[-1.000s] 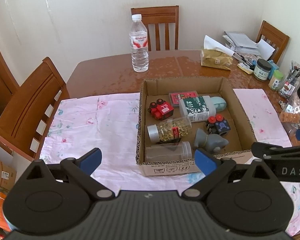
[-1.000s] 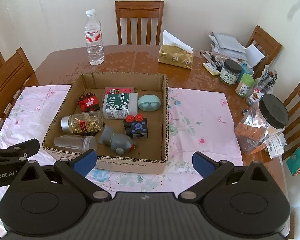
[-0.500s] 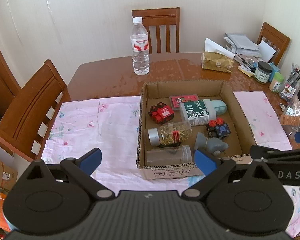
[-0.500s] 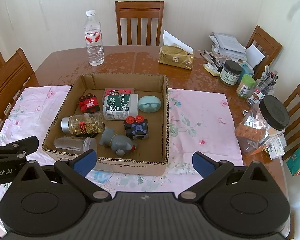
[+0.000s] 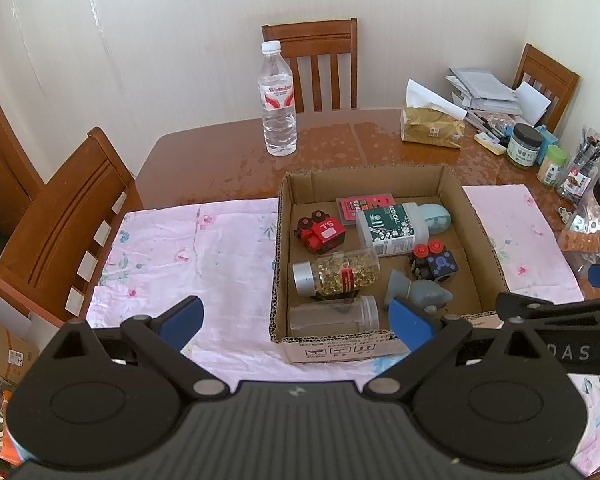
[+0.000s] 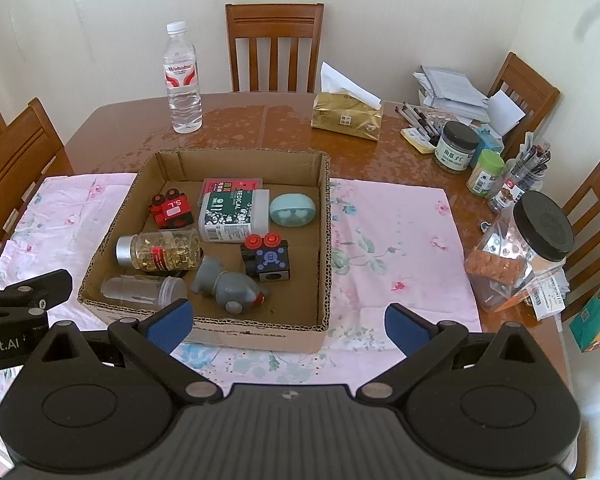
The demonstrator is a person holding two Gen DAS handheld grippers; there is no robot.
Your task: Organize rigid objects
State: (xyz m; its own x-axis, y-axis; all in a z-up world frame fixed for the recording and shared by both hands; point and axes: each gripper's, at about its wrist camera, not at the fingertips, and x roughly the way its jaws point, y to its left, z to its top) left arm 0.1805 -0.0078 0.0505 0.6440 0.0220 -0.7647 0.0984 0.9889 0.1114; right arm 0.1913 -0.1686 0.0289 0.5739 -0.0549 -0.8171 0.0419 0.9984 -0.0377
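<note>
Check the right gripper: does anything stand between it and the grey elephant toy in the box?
Only the cardboard box's near wall lies between the open right gripper and the grey elephant toy. The wall is low, so reaching over it from above looks clear. Nothing rests on the toy; the black cube sits close beside it.

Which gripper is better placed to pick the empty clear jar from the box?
Probably left. The clear jar lies in the cardboard box's near-left corner, between the open left gripper's fingertips; the right gripper sits further right.
</note>
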